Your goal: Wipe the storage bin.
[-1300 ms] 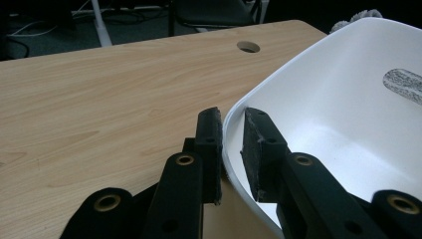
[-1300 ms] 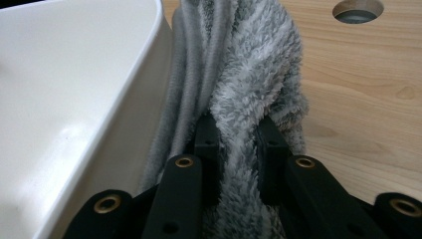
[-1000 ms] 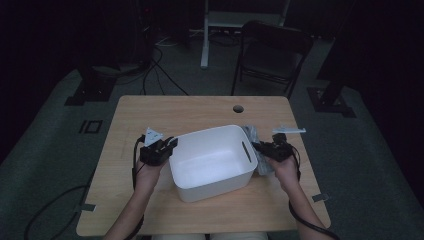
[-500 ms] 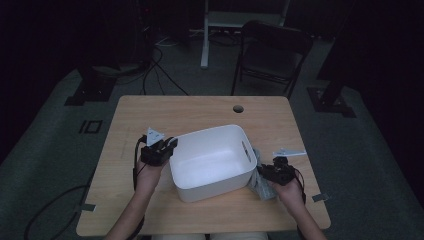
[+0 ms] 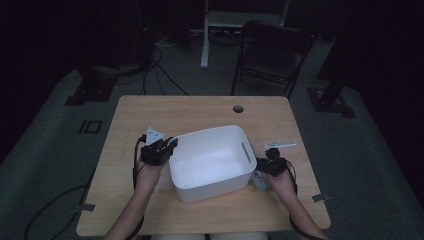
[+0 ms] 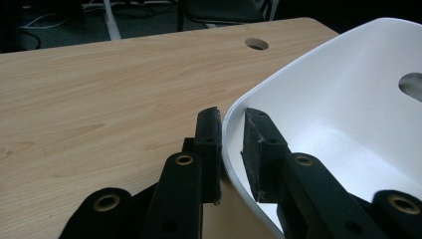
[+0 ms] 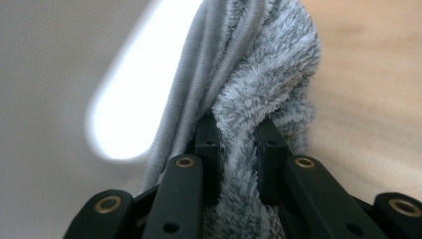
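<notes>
Gripping grey towel (image 7: 259, 94) between right hand-held gripper (image 7: 238, 134) jaws, just beside white bin (image 5: 210, 165), left hand-held gripper (image 6: 231, 144) clamped on its rim

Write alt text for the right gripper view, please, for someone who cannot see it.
Two black jaws of the right gripper pinch a fold of fluffy grey towel, seen very close. Behind it at left is the white bin wall with its bright handle slot; at right, the wooden table.

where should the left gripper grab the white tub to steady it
By the thin upright rim of the white tub, from its left side, one jaw outside the wall and one inside. The left gripper already straddles that rim; the wall is slim enough for its jaws, and the handle slot sits on the far wall.
</notes>
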Tool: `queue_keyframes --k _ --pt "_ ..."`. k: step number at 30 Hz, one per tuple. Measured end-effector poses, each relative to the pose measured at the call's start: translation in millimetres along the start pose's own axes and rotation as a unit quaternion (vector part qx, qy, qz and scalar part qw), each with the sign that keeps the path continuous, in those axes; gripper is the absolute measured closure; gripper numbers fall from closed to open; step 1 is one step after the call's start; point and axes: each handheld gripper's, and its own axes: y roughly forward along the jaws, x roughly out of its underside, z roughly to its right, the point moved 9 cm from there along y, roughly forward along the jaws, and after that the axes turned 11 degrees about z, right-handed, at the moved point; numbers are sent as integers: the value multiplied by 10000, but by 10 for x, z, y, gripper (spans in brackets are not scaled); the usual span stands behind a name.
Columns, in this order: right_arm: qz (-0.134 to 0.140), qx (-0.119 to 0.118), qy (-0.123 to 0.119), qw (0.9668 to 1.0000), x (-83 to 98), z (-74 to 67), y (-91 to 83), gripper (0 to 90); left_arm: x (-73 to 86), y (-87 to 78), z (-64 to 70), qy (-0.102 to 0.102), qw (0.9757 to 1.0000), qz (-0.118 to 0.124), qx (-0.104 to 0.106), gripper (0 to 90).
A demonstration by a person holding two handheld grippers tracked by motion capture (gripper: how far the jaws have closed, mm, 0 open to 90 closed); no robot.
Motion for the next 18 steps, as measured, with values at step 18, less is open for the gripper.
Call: queue_keyframes --k 18 --pt "243 -197 367 9988 -411 135 240 771 1 16 -8 -89 9999 -29 131 774"
